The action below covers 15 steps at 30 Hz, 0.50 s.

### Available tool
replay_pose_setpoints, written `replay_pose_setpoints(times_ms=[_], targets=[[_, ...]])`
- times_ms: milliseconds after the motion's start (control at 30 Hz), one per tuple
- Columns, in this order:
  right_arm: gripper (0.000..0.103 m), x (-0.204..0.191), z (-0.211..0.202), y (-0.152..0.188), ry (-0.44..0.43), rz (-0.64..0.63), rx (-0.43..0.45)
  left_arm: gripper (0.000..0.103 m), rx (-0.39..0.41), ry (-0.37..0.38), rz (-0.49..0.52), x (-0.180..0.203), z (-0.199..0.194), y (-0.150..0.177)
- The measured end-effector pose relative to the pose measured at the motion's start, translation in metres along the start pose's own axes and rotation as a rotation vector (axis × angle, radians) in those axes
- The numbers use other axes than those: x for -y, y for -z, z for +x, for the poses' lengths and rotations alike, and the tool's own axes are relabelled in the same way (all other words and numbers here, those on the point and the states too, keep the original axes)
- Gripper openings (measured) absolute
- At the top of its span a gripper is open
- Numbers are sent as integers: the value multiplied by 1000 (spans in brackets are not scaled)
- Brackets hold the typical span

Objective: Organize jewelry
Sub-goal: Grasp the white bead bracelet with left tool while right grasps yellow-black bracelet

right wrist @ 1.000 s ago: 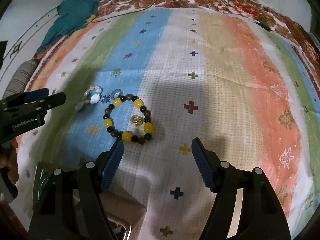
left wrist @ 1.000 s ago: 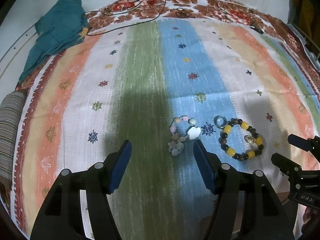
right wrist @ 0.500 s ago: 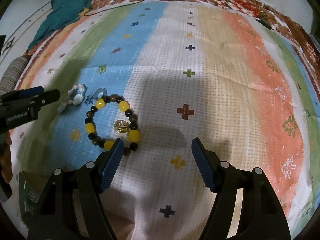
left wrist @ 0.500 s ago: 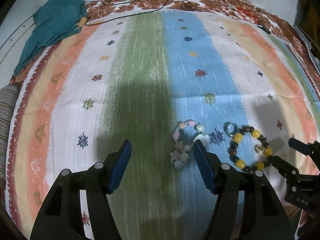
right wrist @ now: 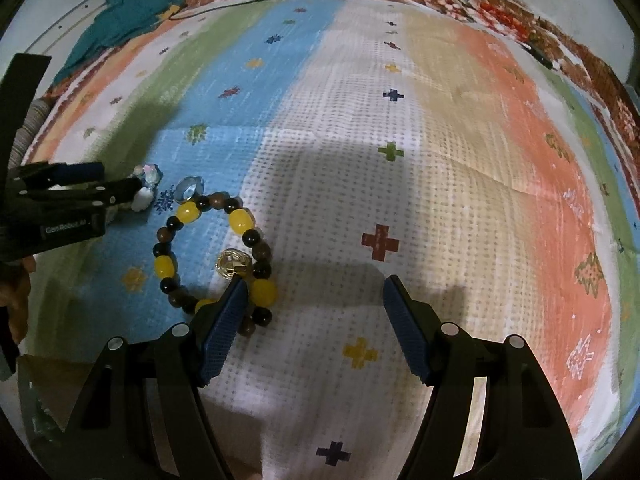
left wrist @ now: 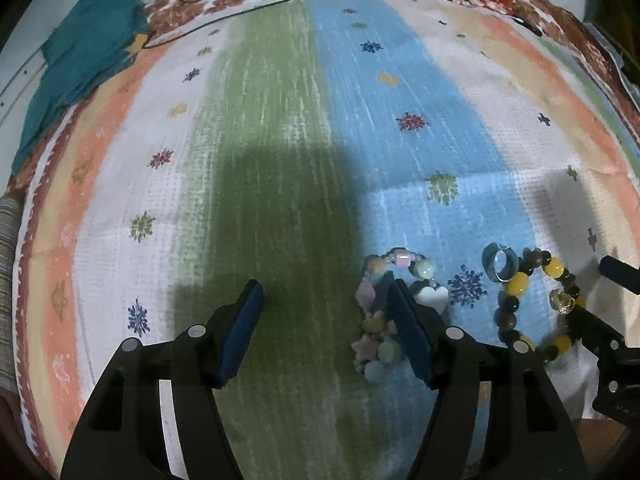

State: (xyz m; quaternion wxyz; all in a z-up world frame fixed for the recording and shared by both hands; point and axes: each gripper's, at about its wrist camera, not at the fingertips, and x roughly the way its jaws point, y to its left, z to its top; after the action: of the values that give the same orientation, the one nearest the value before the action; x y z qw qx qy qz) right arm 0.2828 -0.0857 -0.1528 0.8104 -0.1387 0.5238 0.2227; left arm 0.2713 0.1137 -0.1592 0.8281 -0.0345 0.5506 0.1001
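The work surface is a striped bedspread, and all positions below are given relative to its blue stripe.

**Left gripper**: released, jaws spread wide with nothing between the pads. It sits low over the green stripe just left of the blue stripe. Its right finger overlaps the pastel bead bracelet, which lies on the near end of the blue stripe at its boundary with the green. The bracelet carries a white heart charm; whether the finger touches the beads cannot be told.

**Right gripper**: released, jaws spread wide and holding nothing. It sits over the white-and-beige area right of the blue stripe. Its left finger overlaps the near arc of the yellow-and-dark bead bracelet. That bracelet straddles the right edge of the blue stripe and lies flat as a closed loop. A clear faceted bead lies at the loop's near right side, just ahead of the finger tip.

**Silver ring**: lies on the blue stripe, touching the far edge of the yellow-and-dark bracelet and between the two bracelets.

**Other items:** a teal cloth lies at the far left corner, well apart from the blue stripe. A thin dark cable runs across the floral border beyond the stripe's far end.
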Motion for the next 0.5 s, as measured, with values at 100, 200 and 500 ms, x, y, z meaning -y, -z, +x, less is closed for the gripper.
replay_pose_setpoints(times_ms=[100,200,500], targets=[[70,-1,1,2,7,-9,13,61,2,17,-32,-5,1,1],[62,-3,0,4,14,-32,15,52,12,15,-4,-2,0,3],[12,-4,-6,8,13,-58,26,10,6,7,14,-5,-4,10]])
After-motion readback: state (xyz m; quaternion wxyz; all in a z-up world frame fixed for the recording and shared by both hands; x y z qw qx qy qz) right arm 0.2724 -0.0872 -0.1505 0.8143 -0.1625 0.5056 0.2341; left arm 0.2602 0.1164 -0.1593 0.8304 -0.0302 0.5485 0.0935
